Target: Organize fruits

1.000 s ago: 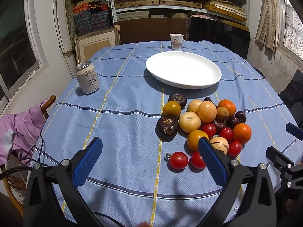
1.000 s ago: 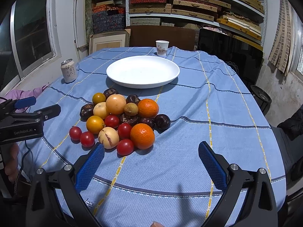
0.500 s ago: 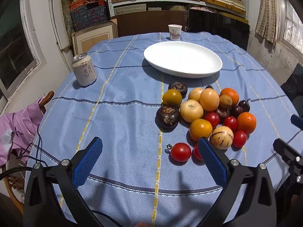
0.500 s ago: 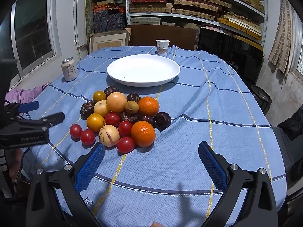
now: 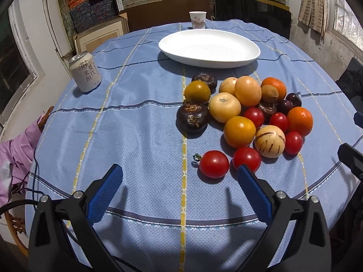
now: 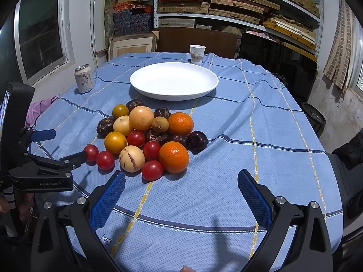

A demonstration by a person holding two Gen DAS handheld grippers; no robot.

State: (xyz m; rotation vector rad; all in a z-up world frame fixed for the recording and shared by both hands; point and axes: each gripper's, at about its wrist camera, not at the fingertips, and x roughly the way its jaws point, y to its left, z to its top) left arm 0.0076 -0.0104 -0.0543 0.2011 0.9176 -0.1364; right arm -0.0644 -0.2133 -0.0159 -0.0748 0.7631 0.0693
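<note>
A pile of fruit [image 5: 245,113] lies on the blue tablecloth: red tomatoes, oranges, yellow and dark purple fruits. The pile also shows in the right wrist view [image 6: 147,136]. A white oval plate [image 5: 208,47] stands empty behind it, also seen in the right wrist view [image 6: 173,80]. My left gripper [image 5: 180,181] is open and empty, low over the cloth, with a red tomato [image 5: 214,163] just ahead near its right finger. My right gripper [image 6: 181,190] is open and empty, in front of the pile near an orange [image 6: 173,157].
A drink can [image 5: 85,72] stands at the table's left side. A paper cup [image 5: 197,19] stands behind the plate. A chair with pink cloth [image 5: 15,149] is at the left table edge. Shelves with boxes fill the back wall.
My left gripper has moved forward and lower toward the fruit pile, so the tomatoes now sit closer to its fingers. My right gripper has barely moved.
</note>
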